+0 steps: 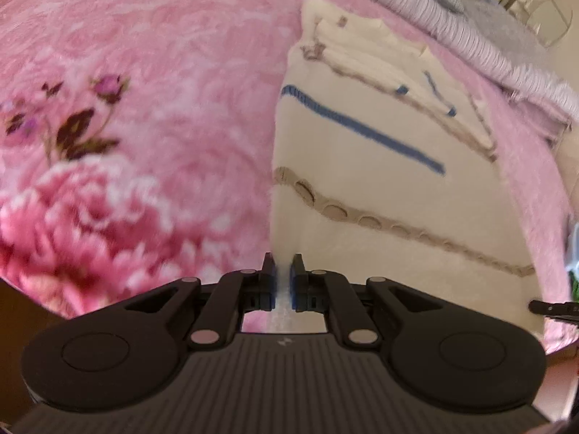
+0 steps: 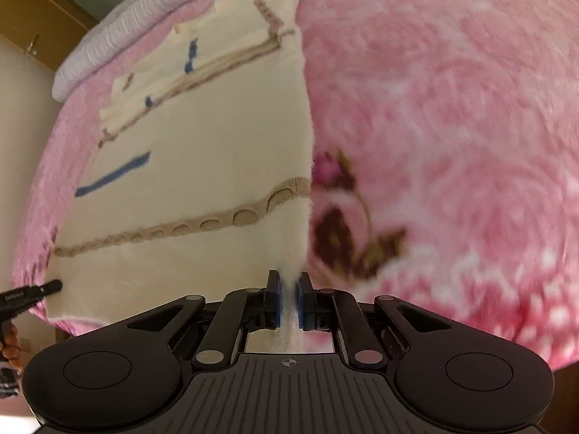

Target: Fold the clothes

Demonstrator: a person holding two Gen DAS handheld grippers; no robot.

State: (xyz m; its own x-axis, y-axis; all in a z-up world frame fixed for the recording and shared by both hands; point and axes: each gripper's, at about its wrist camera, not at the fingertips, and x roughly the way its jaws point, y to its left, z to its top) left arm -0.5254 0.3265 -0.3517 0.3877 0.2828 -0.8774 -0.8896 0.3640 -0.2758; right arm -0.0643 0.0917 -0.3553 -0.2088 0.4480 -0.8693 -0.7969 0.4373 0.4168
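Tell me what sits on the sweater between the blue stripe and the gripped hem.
A tan scalloped knit band crosses the cream sweater between the blue stripe and the hem, seen in both wrist views.

Home bedroom: pink floral blanket over bed, wooden cupboard.

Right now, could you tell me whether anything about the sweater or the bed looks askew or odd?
Nothing stands out. The cream sweater lies flat on the pink floral blanket, sleeves folded across its top. The left claw and the right claw each pinch a hem corner evenly.
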